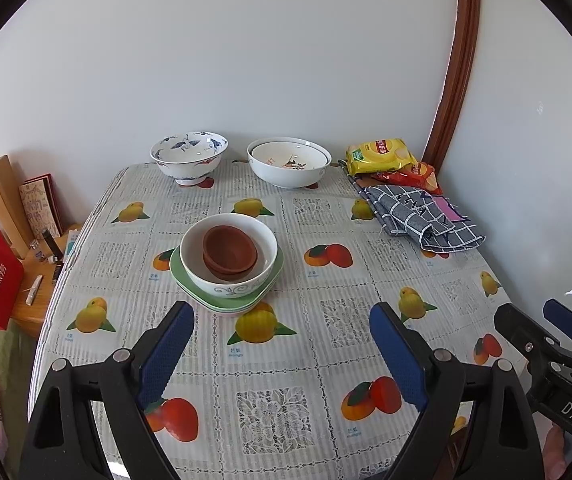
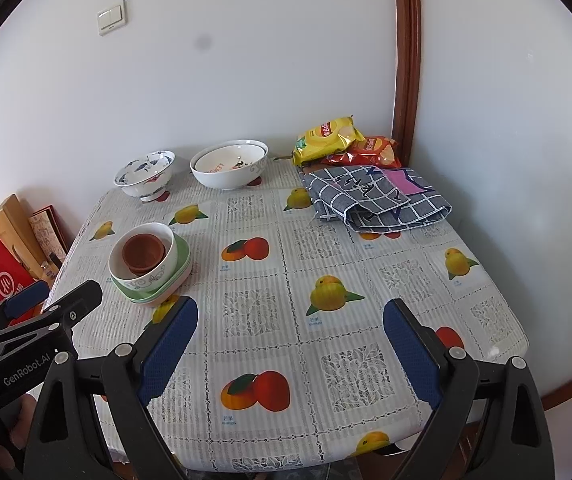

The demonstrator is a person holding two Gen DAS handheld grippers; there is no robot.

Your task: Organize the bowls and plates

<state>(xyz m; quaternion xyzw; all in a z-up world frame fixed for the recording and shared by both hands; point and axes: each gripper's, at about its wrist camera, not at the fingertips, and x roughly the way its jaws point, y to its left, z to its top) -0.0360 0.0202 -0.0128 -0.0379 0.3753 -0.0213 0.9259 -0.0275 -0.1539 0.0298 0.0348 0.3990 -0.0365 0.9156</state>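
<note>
A bench covered in fruit-print cloth carries stacked brown clay bowls nested in a white bowl; both left tongs and right tongs are held spread, empty.

Reporter: Where was there room on the table?

Photographer: The near half, under both spread claws, lay bare across the fruit-print cloth. The middle stretch to the right of the stacked dishes was open too.

Reporter: And the obstacles?

Photographer: That stack stood left of center, brown cups nested inside. Two bowls, a blue-patterned bowl and a white bowl, lined the far edge against the wall, a gap between them. A folded checked cloth and snack bags filled the far right corner.
</note>
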